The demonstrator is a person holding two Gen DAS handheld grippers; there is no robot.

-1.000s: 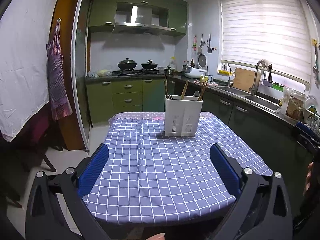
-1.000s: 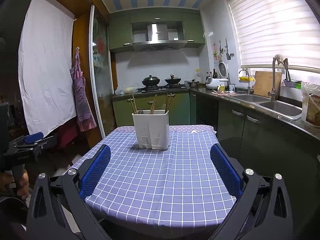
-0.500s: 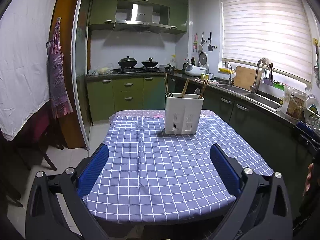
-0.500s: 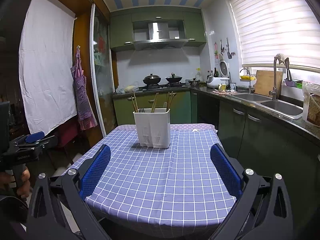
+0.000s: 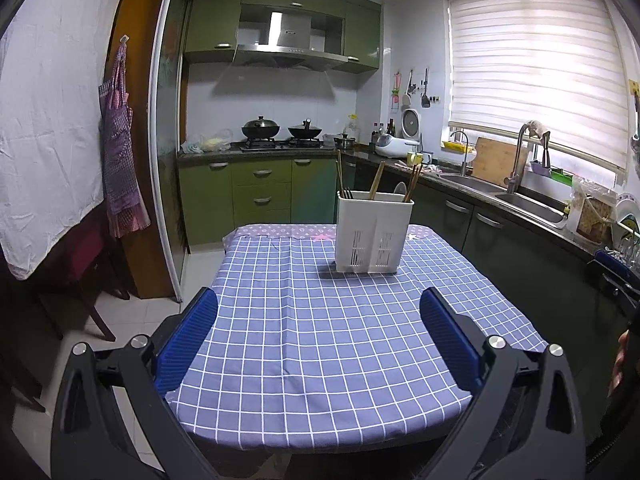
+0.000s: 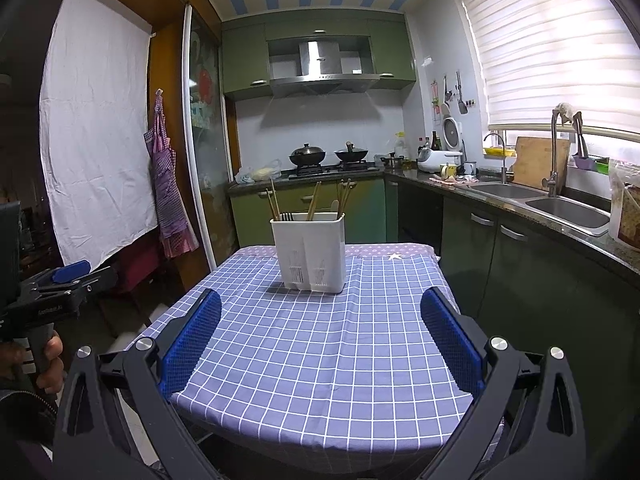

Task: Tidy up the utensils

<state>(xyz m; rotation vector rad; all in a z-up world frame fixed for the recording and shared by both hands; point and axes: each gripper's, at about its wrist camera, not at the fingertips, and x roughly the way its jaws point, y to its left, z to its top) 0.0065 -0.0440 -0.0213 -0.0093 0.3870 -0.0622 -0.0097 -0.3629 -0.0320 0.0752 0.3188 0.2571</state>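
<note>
A white slotted utensil holder (image 5: 374, 235) stands upright at the far side of a table with a blue checked cloth (image 5: 320, 344). Wooden chopsticks (image 5: 377, 185), a dark fork and a pale spoon stick out of its top. It also shows in the right wrist view (image 6: 310, 253), with chopsticks (image 6: 313, 201) in it. My left gripper (image 5: 319, 338) is open and empty, over the table's near edge. My right gripper (image 6: 320, 340) is open and empty, likewise near the front edge. Both are well short of the holder.
Green kitchen cabinets and a stove with two pans (image 5: 260, 130) lie behind the table. A counter with a sink (image 5: 528, 202) runs along the right. A chair (image 5: 76, 256) and a hanging apron (image 5: 120, 172) are at the left.
Both views have tilted down slightly, so the holder and table sit a little higher and farther in frame. Both grippers stay open and empty.
</note>
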